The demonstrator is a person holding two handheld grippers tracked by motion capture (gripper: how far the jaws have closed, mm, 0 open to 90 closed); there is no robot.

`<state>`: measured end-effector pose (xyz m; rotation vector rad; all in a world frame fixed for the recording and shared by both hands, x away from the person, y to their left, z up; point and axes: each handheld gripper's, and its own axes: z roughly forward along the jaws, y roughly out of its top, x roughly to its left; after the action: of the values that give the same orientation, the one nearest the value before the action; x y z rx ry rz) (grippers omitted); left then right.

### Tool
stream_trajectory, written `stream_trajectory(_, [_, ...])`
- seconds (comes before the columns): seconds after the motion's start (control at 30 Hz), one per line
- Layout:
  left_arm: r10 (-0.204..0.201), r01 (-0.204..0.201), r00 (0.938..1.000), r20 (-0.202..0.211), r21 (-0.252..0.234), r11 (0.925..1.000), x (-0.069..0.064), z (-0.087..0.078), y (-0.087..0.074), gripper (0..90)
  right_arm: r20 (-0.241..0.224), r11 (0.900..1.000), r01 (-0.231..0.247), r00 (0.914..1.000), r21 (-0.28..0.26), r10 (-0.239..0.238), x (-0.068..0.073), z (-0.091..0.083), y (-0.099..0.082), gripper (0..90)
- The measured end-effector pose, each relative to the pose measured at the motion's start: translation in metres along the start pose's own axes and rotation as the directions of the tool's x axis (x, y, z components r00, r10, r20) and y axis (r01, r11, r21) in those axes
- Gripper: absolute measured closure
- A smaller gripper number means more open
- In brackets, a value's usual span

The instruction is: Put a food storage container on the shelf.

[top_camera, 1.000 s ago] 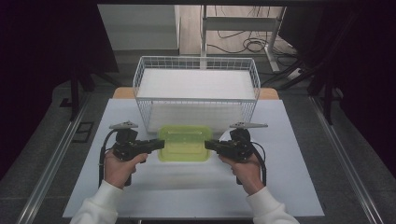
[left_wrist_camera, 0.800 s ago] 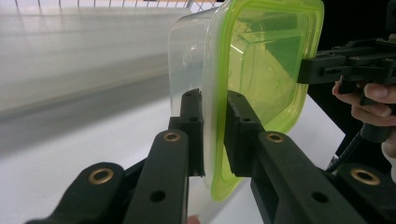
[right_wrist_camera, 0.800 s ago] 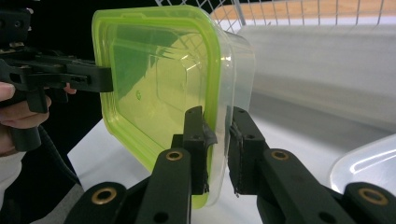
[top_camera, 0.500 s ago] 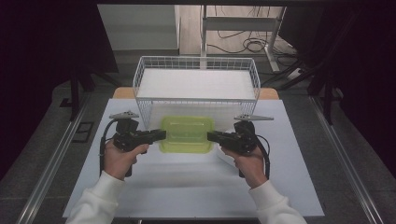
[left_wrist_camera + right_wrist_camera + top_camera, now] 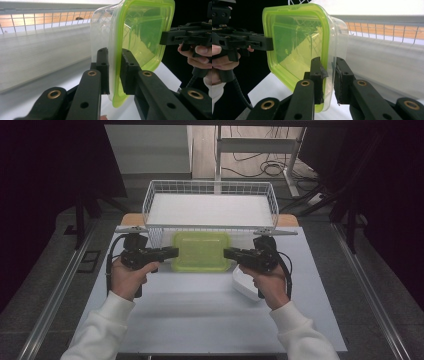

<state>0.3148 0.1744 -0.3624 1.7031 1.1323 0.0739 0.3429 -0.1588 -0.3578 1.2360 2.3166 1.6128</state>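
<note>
A clear container with a lime-green lid (image 5: 201, 251) hangs above the table, held level between both grippers. My left gripper (image 5: 172, 253) is shut on its left rim and my right gripper (image 5: 227, 253) on its right rim. In the left gripper view my left gripper (image 5: 115, 62) pinches the lid edge of the container (image 5: 142, 30), with the right gripper (image 5: 180, 37) at the far side. From the right gripper view my right gripper (image 5: 328, 67) clamps the container (image 5: 294, 42), and the left gripper (image 5: 259, 42) grips the opposite edge.
A white wire basket (image 5: 150, 205) with a white floor stands just behind the container; its wall (image 5: 50, 21) (image 5: 387, 27) runs close by. A white dish (image 5: 245, 284) lies on the white table (image 5: 190, 320) under the right hand.
Both grippers have carried the container up and away from the person, toward the basket. The white dish beneath the right hand has come into sight.
</note>
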Motion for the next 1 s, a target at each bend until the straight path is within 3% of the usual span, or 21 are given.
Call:
stream_trajectory(0.23, [-0.015, 0.015, 0.9996, 0.023, -0.006, 0.9999, 0.004, 0.006, 0.012, 79.5, 0.000, 0.9999, -0.011, 0.9999, -0.012, 0.011, -0.005, -0.002, 0.013, 78.4])
stream_trajectory(0.73, [0.029, -0.029, 0.9993, 0.023, -0.012, 0.9995, 0.003, 0.010, 0.057, 79.4, 0.002, 0.9989, -0.006, 1.0000, -0.047, 0.007, -0.013, -0.009, 0.048, 78.2])
stream_trajectory(1.0, [0.017, -0.016, 0.9994, 0.029, -0.019, 0.9997, 0.010, 0.015, 0.075, 79.5, -0.005, 0.9987, -0.017, 0.9998, -0.048, 0.017, -0.023, -0.004, 0.067, 78.3])
